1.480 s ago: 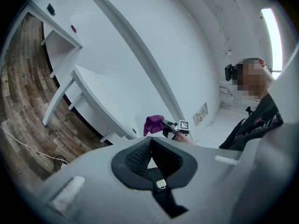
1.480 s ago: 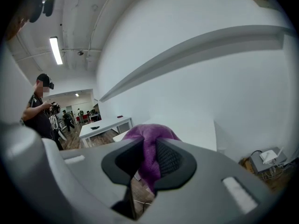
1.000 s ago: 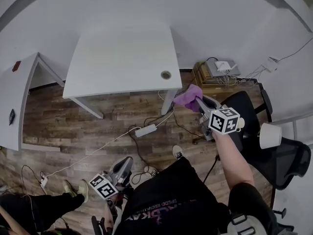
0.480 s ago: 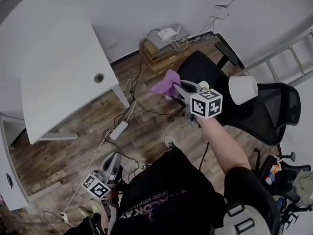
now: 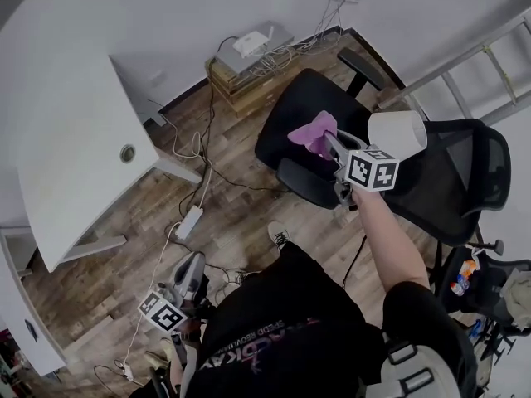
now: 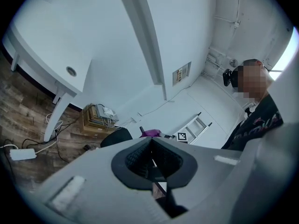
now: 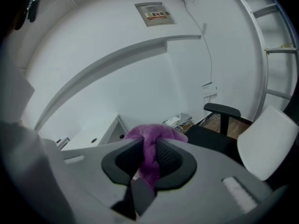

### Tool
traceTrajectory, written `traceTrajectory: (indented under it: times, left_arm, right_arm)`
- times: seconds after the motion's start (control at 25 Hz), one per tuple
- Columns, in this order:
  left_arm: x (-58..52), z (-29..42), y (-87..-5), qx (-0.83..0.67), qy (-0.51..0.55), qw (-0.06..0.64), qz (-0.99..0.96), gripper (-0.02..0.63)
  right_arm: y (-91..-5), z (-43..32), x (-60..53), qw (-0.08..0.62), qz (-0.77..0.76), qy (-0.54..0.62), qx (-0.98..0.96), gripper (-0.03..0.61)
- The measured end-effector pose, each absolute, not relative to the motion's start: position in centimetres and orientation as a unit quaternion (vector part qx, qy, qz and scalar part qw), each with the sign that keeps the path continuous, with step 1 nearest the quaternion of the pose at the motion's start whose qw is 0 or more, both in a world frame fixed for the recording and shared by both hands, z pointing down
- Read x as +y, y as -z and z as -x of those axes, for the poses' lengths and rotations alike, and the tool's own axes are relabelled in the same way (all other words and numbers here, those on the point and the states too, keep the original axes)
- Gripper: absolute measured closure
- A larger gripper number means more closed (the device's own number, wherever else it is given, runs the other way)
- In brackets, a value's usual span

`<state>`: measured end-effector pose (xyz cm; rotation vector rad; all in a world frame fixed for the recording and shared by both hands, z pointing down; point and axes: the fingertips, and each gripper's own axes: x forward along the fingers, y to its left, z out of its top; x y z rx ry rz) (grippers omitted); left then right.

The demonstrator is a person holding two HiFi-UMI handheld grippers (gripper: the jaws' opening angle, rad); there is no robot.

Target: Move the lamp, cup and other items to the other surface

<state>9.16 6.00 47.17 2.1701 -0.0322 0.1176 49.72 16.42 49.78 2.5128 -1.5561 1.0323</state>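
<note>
**Purple cloth clamped above the black chair**

Far left, the white surface (image 5: 66, 139) showed flat and smooth, with a round cable hole in it. Low down, the left tool (image 5: 193, 262) hung over the wood-grain floor (image 5: 124, 247), jaws pressed together with nothing between them. By the wall, a wooden crate (image 5: 228, 81) carried a white box (image 5: 253, 41) and tangled cables (image 5: 286, 56). Then came the padded black chair (image 5: 294, 114). Above its seat was the soft, crumpled purple cloth (image 5: 314, 133), pinched tight in the right tool (image 5: 332, 145), jaws narrowly apart around the fold. Just right of it stood the white, tapered lampshade (image 5: 397, 133).
</note>
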Motion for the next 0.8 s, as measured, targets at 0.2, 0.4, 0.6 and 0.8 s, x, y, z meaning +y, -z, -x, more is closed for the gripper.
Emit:
traceTrajectory:
  times: [0.2, 0.4, 0.6, 0.8]
  left_arm:
    - [7.5, -13.6, -47.8, 0.001, -0.064, 0.472, -0.879, 0.617]
    - [8.5, -17.2, -48.2, 0.007, -0.076, 0.475, -0.877, 0.617]
    - [9.1, -19.0, -48.5, -0.006, -0.089, 0.474, -0.876, 0.618]
    - [9.6, -20.3, -48.7, -0.016, -0.097, 0.472, -0.876, 0.618]
  right_arm:
    - [-53.3, -55.4, 21.5, 0.022, -0.835, -0.358, -0.418, 0.506]
    - [-57.8, -58.8, 25.5, 0.039, -0.845, -0.398, -0.355, 0.503]
    - [-62.0, -60.5, 27.6, 0.017, -0.836, -0.445, -0.32, 0.5]
    - [-65.3, -61.9, 28.8, -0.012, -0.823, -0.485, -0.296, 0.486]
